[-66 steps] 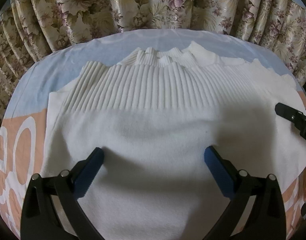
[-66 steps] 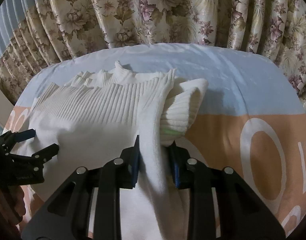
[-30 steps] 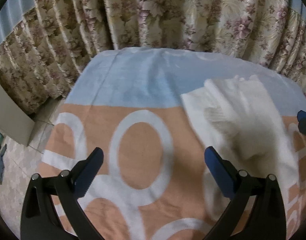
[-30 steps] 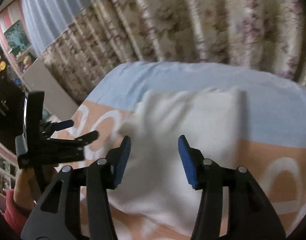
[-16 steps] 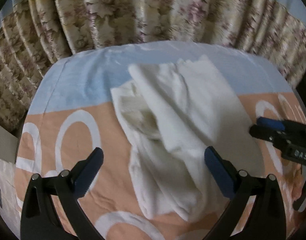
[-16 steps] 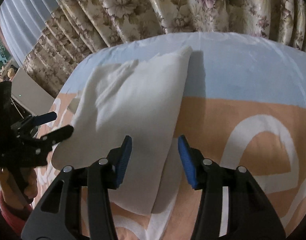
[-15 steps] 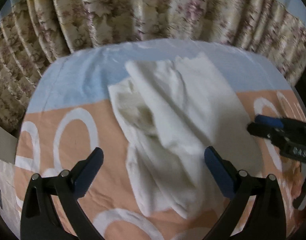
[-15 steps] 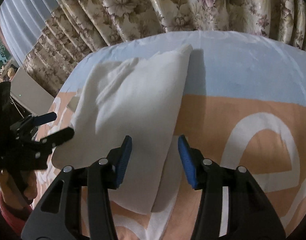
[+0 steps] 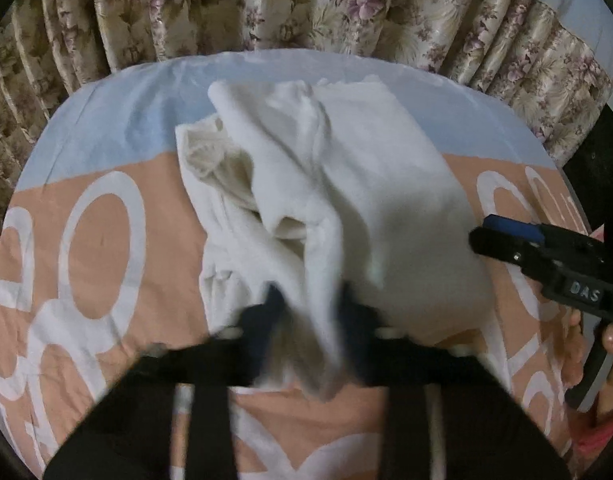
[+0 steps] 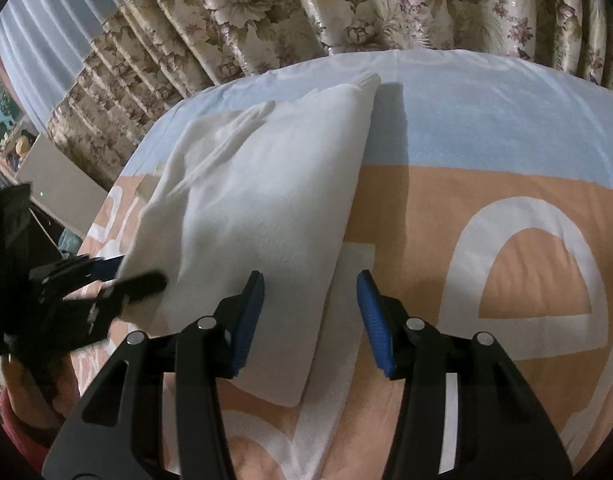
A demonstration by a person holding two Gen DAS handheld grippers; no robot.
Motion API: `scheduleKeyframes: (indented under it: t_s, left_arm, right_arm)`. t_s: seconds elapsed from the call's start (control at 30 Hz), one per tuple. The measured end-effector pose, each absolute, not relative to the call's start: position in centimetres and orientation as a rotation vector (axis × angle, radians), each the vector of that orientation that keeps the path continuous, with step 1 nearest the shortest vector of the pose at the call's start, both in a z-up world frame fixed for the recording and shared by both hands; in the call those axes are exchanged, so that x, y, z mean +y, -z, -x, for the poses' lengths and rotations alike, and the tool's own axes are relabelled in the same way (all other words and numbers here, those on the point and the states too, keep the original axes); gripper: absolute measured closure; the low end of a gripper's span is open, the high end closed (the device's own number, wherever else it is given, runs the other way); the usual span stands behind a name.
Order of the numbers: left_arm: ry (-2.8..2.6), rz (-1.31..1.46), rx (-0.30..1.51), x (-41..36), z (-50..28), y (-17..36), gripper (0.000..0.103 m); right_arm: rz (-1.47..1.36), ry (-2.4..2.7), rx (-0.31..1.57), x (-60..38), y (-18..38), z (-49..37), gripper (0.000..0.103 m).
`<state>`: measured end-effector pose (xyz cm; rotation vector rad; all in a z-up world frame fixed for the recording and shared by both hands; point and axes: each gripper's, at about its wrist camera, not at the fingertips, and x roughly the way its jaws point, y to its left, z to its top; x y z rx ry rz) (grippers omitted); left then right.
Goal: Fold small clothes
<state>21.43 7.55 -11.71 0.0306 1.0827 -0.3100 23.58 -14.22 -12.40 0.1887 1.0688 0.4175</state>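
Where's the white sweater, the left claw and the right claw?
white sweater [image 9: 386,184]: left wrist view, flat folded top.
left claw [image 9: 310,312]: left wrist view, midway between its blurred tips, closing on a sweater fold.
right claw [image 10: 310,312]: right wrist view, midway between its blue-padded tips.

The folded sweater [image 9: 370,184] is plain white; the bed cover [image 10: 486,128] has a pale blue band, then a peach-orange part with big white rings; the curtains [image 9: 306,4] are beige with mauve flowers; the gripper pads [image 10: 370,312] are blue on black arms.
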Motion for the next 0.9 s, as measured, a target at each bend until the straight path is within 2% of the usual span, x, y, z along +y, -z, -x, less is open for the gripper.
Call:
scheduleKeyframes:
  t_s: [0.07, 0.17, 0.37, 0.5, 0.53, 0.6, 0.67, 0.77, 0.8, 0.83, 0.87, 0.9]
  left_arm:
    - [0.325, -0.063, 1.082, 7.8, -21.4, 11.4, 0.084]
    - [0.321, -0.089, 1.077, 8.6, -21.0, 10.6, 0.085]
    - [0.301, -0.125, 1.102, 9.5, -19.8, 11.9, 0.085]
    - [0.289, -0.096, 1.090, 9.8, -19.7, 12.0, 0.080]
    - [0.284, -0.096, 1.085, 9.7, -19.7, 11.8, 0.077]
    - [0.259, -0.105, 1.050, 9.6, -19.3, 10.9, 0.062]
    - [0.240, -0.113, 1.017, 9.5, -18.9, 10.0, 0.037]
    - [0.230, -0.090, 0.982, 9.7, -18.5, 8.6, 0.030]
    - [0.222, -0.079, 0.975, 9.8, -18.5, 8.3, 0.028]
    - [0.213, -0.076, 0.970, 9.9, -18.6, 8.2, 0.019]
    - [0.195, -0.077, 0.960, 10.0, -18.7, 8.0, 0.015]
    - [0.166, -0.085, 0.948, 10.0, -18.9, 7.9, 0.015]
  right_arm:
    - [-0.175, -0.439, 1.079, -13.9, 12.4, -23.5, 0.057]
    - [-0.119, -0.472, 1.082, -12.8, 12.1, -23.2, 0.058]
    - [0.120, -0.476, 1.109, -10.3, 13.4, -22.0, 0.061]
    - [0.104, -0.470, 1.114, -10.8, 14.0, -22.3, 0.061]
    - [0.105, -0.466, 1.108, -10.8, 13.7, -22.3, 0.061]
    - [0.095, -0.473, 1.076, -11.0, 12.8, -22.2, 0.061]
    - [0.061, -0.476, 1.034, -11.4, 11.5, -22.1, 0.061]
    - [0.024, -0.450, 0.971, -12.1, 10.1, -22.1, 0.059]
    - [0.013, -0.438, 0.951, -12.2, 9.8, -22.1, 0.053]
    - [0.004, -0.424, 0.933, -12.4, 9.6, -22.1, 0.043]
    - [-0.001, -0.400, 0.915, -12.5, 9.4, -22.1, 0.033]
    - [-0.005, -0.369, 0.898, -12.7, 9.3, -22.2, 0.029]
